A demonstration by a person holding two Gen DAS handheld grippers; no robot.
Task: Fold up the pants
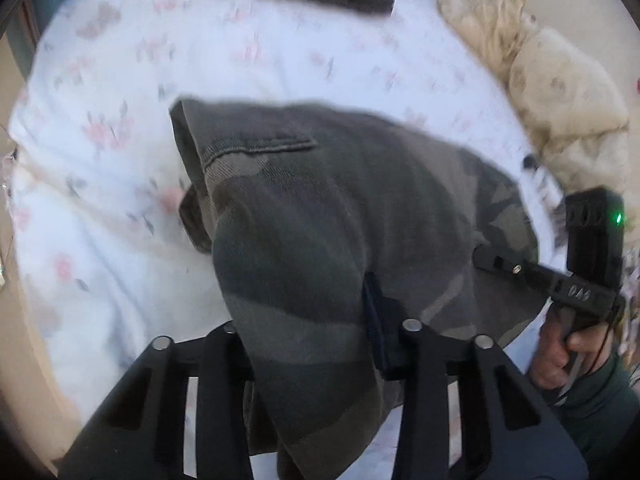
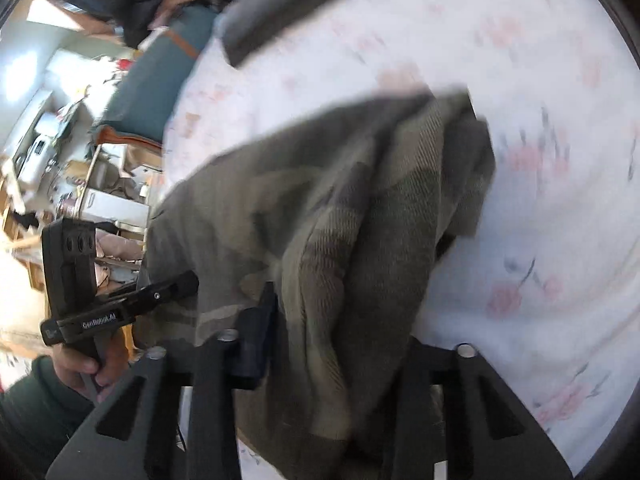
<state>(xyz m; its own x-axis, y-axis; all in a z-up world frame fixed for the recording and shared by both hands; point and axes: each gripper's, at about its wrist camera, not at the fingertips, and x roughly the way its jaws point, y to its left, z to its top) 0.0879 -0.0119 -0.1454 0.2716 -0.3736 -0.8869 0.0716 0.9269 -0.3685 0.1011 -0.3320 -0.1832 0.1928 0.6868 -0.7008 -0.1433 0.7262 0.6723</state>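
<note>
Both fisheye views are being smeared by motion blur and bent toward dark circular rims, while the floral sheet (image 1: 120, 128) is being washed pale by soft daylight, the window area (image 2: 24, 64) is being blown out, and the camouflage pants (image 1: 320, 208) are being left dim.

The left gripper (image 2: 188, 280), seen from the right wrist, carries white lettering on its black side bar that reads "GenRobot.AI". No other text is legible anywhere.
</note>
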